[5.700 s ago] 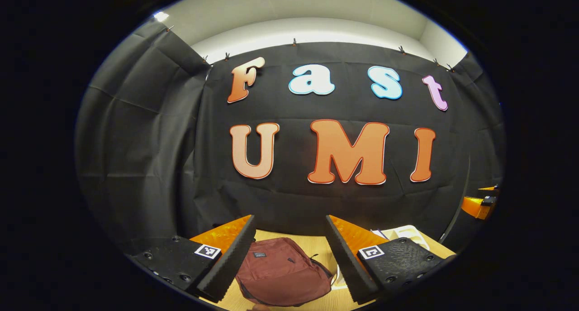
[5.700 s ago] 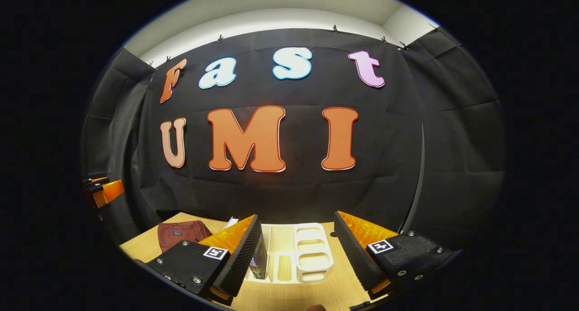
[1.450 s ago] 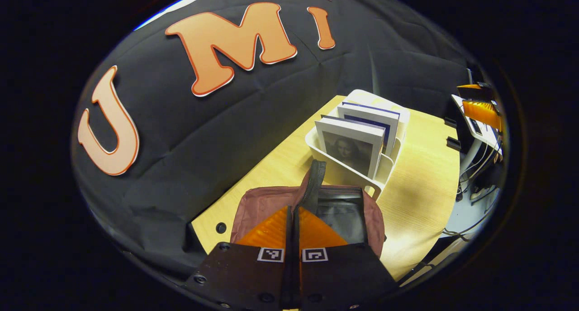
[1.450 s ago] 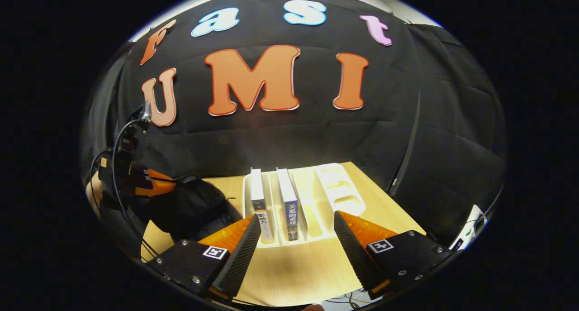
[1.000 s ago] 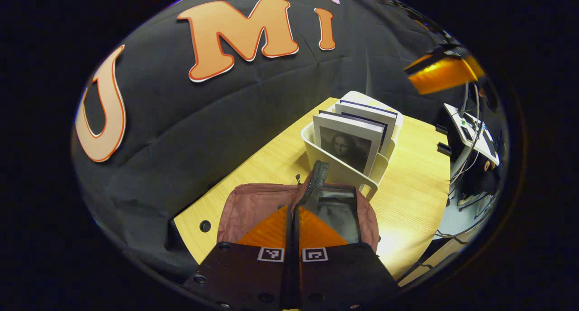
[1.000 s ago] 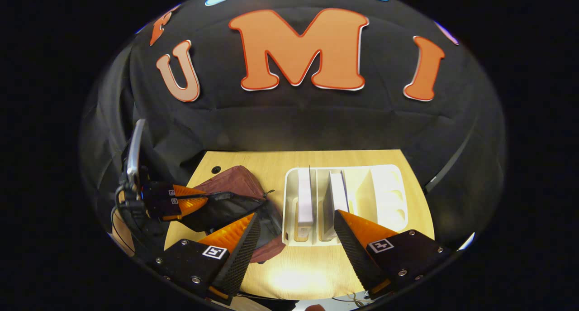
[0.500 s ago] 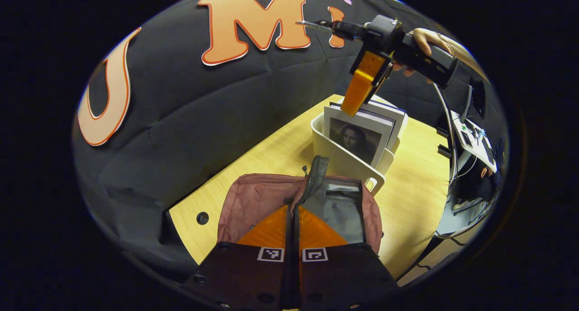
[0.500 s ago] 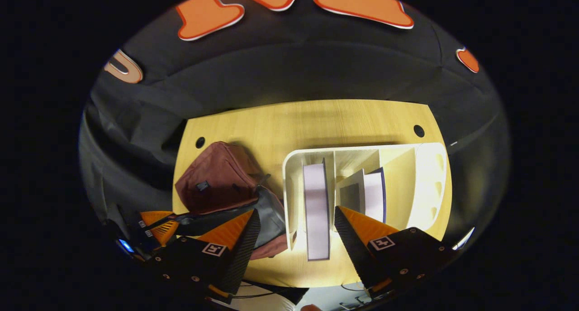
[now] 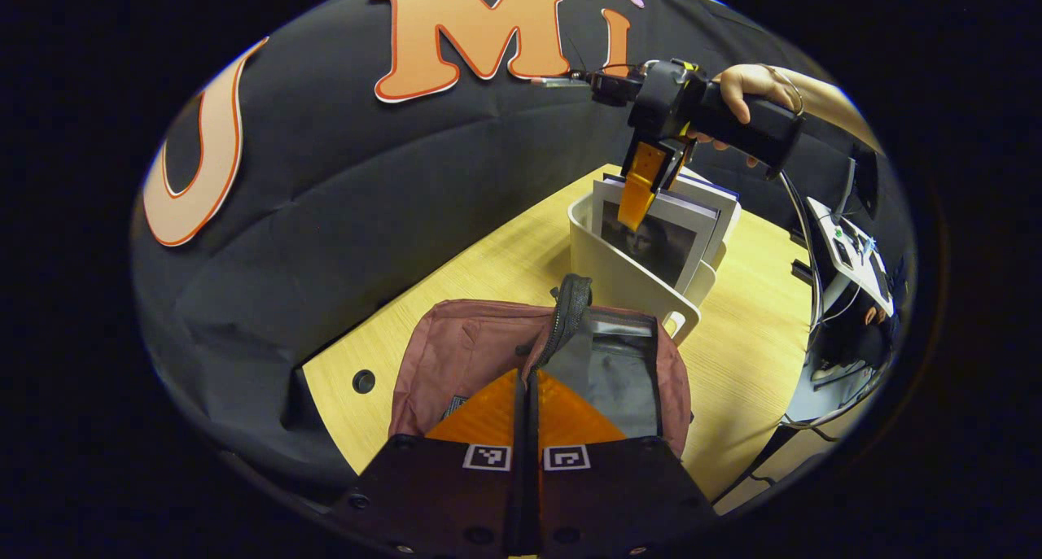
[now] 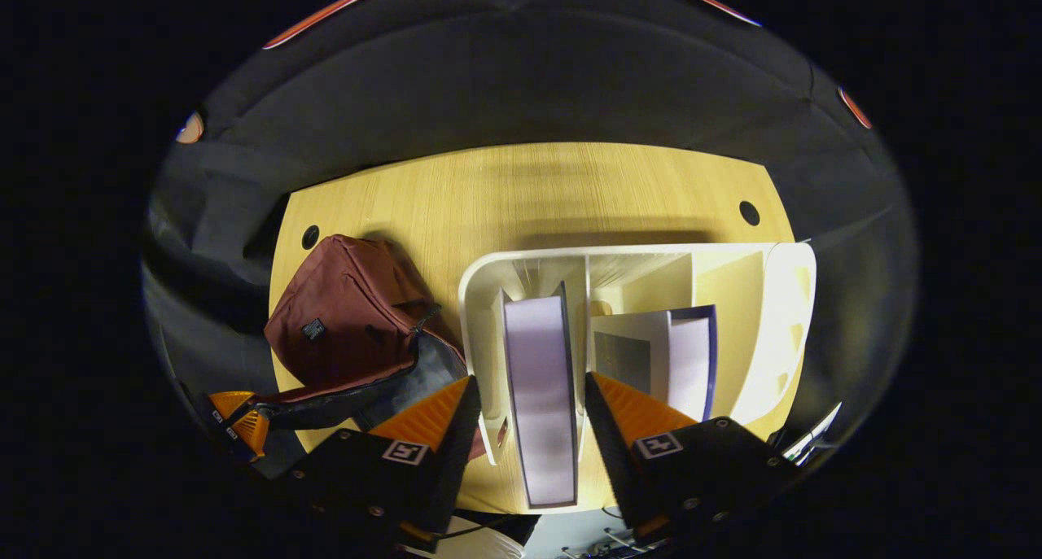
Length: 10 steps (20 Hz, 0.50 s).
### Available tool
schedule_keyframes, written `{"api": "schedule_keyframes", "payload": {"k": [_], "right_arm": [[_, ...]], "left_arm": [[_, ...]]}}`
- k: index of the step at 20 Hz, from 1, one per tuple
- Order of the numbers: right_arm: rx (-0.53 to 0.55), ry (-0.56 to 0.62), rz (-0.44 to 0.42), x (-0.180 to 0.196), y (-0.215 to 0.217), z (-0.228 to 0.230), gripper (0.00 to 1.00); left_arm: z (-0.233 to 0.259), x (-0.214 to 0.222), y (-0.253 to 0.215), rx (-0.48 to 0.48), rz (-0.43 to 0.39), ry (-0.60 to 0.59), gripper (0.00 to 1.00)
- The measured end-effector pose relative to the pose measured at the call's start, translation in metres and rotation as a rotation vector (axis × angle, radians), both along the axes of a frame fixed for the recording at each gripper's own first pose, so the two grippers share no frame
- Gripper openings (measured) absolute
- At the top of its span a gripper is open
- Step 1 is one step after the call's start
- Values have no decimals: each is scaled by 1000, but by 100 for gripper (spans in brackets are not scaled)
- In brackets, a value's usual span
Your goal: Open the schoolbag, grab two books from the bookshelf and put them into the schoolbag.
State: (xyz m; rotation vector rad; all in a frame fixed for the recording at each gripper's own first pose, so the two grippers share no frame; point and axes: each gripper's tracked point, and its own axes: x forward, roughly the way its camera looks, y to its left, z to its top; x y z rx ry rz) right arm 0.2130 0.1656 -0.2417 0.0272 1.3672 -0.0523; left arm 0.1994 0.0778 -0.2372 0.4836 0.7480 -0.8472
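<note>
The schoolbag (image 9: 480, 351) lay on the table (image 10: 529, 185) just beside the white bookshelf (image 10: 480, 299), its mouth already open and showing a dark lining. The left gripper (image 9: 527, 396) had its fingers pressed together on the bag's zipper edge (image 9: 566, 315), holding the flap up and the opening wide.

The step in hand looked like taking the first book. The right gripper (image 10: 529, 429) hung above the bookshelf with its fingers spread on either side of the nearest book (image 10: 539, 380), which stood in the slot closest to the schoolbag; whether either finger touched it could not be told. A second book (image 10: 688, 355) leaned in the next slot, farther from the bag. The next move would call for closing squarely on the book's top edge and lifting it straight up clear of the dividers before swinging it toward the bag.

The left gripper view gave the side aspect: the hand (image 9: 745, 95) holding the right gripper, the finger reaching down at the front book's portrait cover, and the bag's open interior. The right gripper view gave the plan from above: the slots, the books' page edges, and the left gripper pinching the bag.
</note>
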Motion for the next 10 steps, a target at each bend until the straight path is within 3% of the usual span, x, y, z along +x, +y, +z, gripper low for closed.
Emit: {"api": "schedule_keyframes", "payload": {"k": [1,2,3,10], "right_arm": [[4,30,-10,-5,-3,-7,52],[26,26,-34,-2,-1,-11,59],[32,25,-44,-2,1,-7,39],[25,-42,-63,0,0,24,32]], "left_arm": [[-1,0,-1,1,5,3,1],[0,0,-1,5,5,4,1],[0,0,0,8,7,3,1],[-1,-3,1,18,9,-8,1]]}}
